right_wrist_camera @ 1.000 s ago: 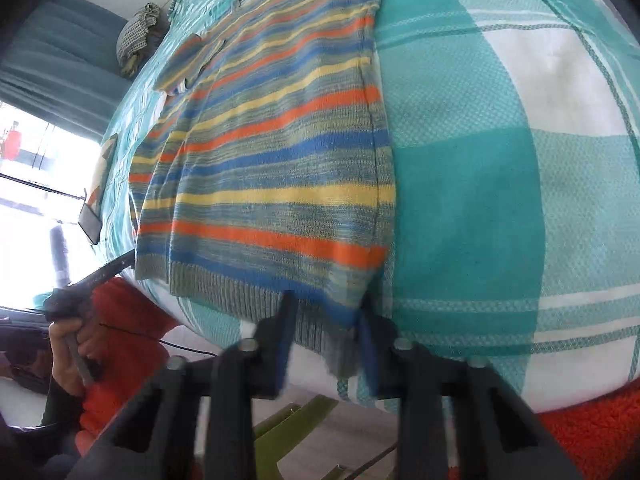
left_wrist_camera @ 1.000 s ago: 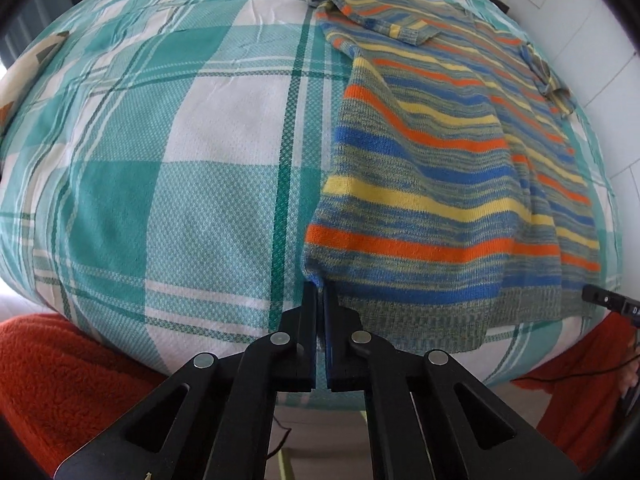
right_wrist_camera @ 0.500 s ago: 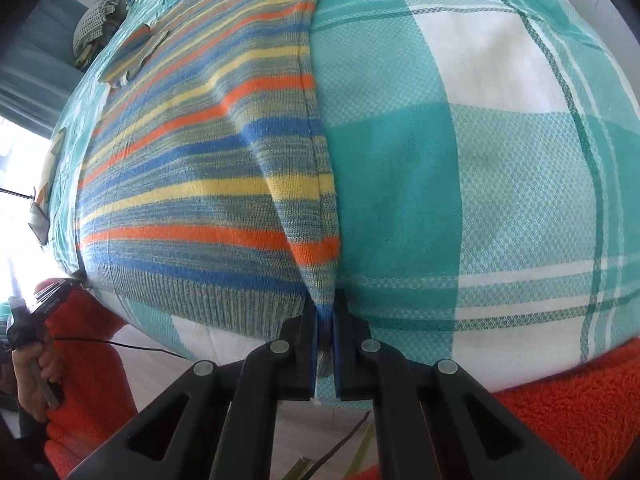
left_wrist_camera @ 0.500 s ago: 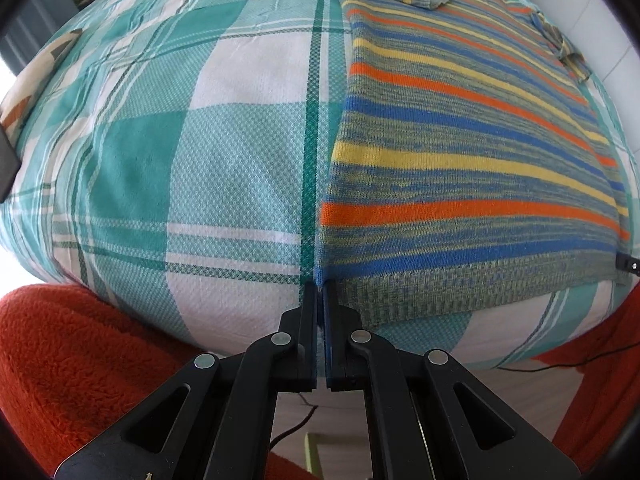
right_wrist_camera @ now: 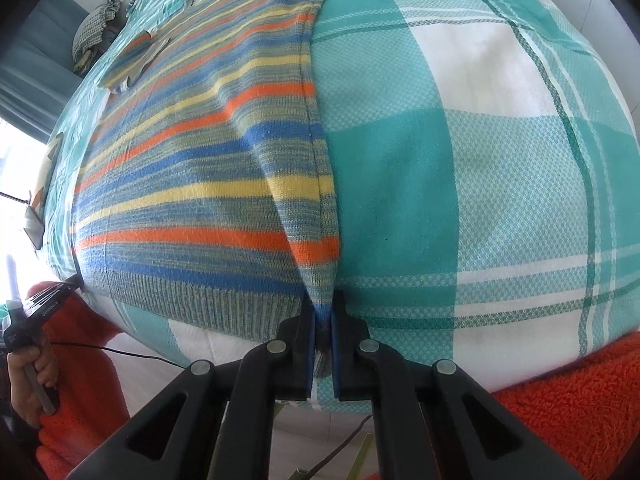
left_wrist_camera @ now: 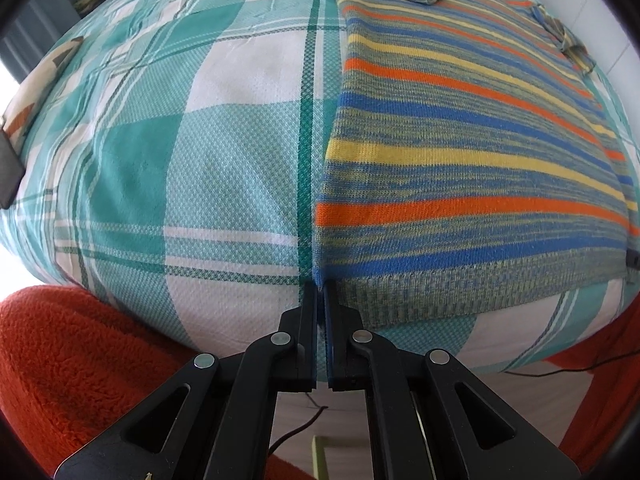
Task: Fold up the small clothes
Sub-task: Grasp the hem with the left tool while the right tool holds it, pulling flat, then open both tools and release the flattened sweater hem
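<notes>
Sweater: a striped knit sweater (left_wrist_camera: 460, 152) in blue, orange, yellow and grey lies flat on the bed, hem at the near edge, sleeves and collar at the far end.
Bed cover: a teal-and-white plaid sheet (left_wrist_camera: 200, 160), bare on either side of the garment.
Left gripper: the left gripper (left_wrist_camera: 319, 292) is clenched on the sweater's near left hem corner; a sliver of knit shows between the pads.
Right gripper: the right gripper (right_wrist_camera: 322, 308) is clenched on the near right hem corner, with ribbing bunched up in the jaws.
Just changed: a second ago the right jaws stood apart around that corner; now they are closed on it. The body, which sagged and rippled then, now lies drawn flatter along the near edge, apart from one raised crease running up from the right corner.
Meaning for the task: both hem corners look secured, so I judge the garment is ready to be lifted and carried toward the far end for the first fold. No fold is made yet.
Risk: that right-side crease may get folded in unless the hem is pulled taut first.
Nearby: orange fleece (right_wrist_camera: 560, 400) sits below the bed edge, and a crumpled checked cloth (right_wrist_camera: 94, 24) lies far left.
Writing: small print shows on the left handle in the right view, too blurred to read; no brand or label shows on the sweater.
</notes>
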The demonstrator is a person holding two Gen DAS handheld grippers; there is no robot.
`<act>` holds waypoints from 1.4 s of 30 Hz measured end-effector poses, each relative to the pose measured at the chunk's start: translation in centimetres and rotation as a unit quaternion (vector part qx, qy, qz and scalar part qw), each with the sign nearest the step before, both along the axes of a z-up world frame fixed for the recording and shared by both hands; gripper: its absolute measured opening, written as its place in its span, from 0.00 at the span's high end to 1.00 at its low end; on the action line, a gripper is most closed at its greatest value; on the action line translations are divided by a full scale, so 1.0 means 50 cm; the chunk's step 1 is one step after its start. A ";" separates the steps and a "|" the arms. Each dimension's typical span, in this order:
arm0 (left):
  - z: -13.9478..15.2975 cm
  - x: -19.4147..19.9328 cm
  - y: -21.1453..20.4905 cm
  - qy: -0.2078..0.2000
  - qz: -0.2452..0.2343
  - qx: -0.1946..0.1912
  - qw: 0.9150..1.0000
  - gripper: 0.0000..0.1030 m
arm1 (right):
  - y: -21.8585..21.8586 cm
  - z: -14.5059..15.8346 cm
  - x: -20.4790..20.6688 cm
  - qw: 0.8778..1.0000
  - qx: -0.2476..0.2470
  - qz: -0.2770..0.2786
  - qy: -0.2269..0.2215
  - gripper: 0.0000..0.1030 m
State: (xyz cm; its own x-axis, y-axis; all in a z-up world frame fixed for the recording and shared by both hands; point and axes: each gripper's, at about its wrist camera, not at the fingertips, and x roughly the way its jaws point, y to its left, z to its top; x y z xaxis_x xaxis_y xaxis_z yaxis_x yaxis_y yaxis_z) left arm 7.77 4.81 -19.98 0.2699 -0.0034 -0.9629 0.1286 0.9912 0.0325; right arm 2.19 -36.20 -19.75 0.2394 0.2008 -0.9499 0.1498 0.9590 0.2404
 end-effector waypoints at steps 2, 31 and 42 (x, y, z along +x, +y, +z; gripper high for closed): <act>0.003 -0.005 0.001 -0.001 0.001 0.011 1.000 0.87 | 0.003 0.003 0.000 1.000 -0.002 0.001 0.000 0.95; 0.066 -0.019 -0.139 -0.064 -0.085 0.020 0.994 0.16 | 0.191 0.029 0.026 0.979 -0.061 0.193 -0.013 0.43; 0.112 -0.010 -0.063 -0.151 -0.009 -0.009 0.989 0.10 | 0.016 0.282 0.267 0.941 -0.199 0.200 -0.187 0.32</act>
State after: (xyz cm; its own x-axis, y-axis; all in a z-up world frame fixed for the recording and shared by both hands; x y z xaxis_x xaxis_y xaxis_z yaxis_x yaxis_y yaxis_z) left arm 7.26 1.64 -14.41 0.5442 -0.0263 -0.8385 0.1323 0.9897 0.0549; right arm 15.56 -35.40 -5.65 0.5523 -0.0092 -0.8336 -0.2656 0.9459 -0.1864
